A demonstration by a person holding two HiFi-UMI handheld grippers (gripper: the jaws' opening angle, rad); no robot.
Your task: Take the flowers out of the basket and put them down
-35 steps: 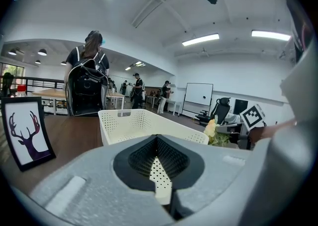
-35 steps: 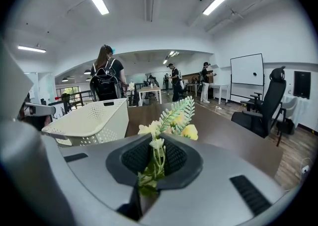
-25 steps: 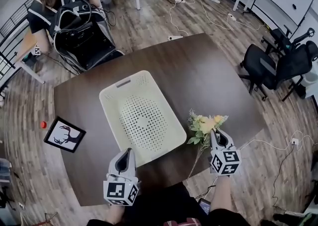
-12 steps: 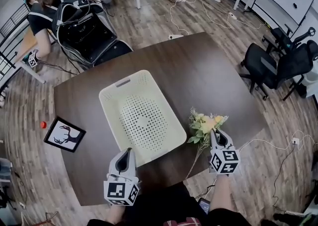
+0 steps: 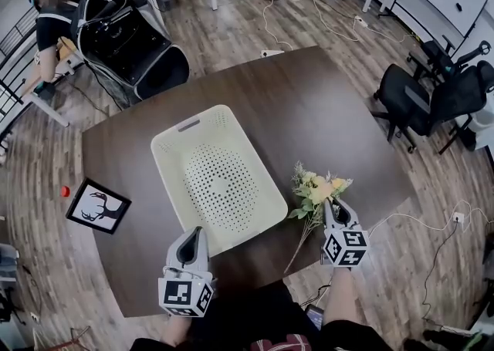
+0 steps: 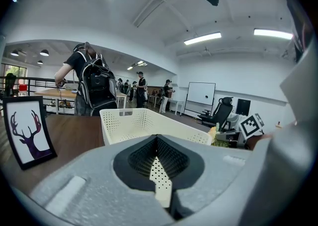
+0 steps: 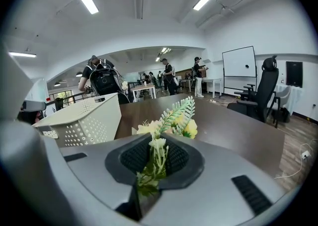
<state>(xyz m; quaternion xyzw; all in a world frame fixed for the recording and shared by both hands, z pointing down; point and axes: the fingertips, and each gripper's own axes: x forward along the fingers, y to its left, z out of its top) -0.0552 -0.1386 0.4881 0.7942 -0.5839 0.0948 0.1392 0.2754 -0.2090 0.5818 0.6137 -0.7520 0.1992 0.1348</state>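
On the table, right of the basket, the flowers lay, leafy stems pinched by the right gripper, its jaws just easing apart. The left gripper clamped the basket's near rim. Likely light, floppy, crushable; best held by the stem.

I can read no words, numbers or brand names anywhere. The only printed signs are the black-and-white square markers on the cubes of the left gripper and the right gripper, which carry patterns, not letters. The framed picture at the table's left edge shows antlers and no lettering.
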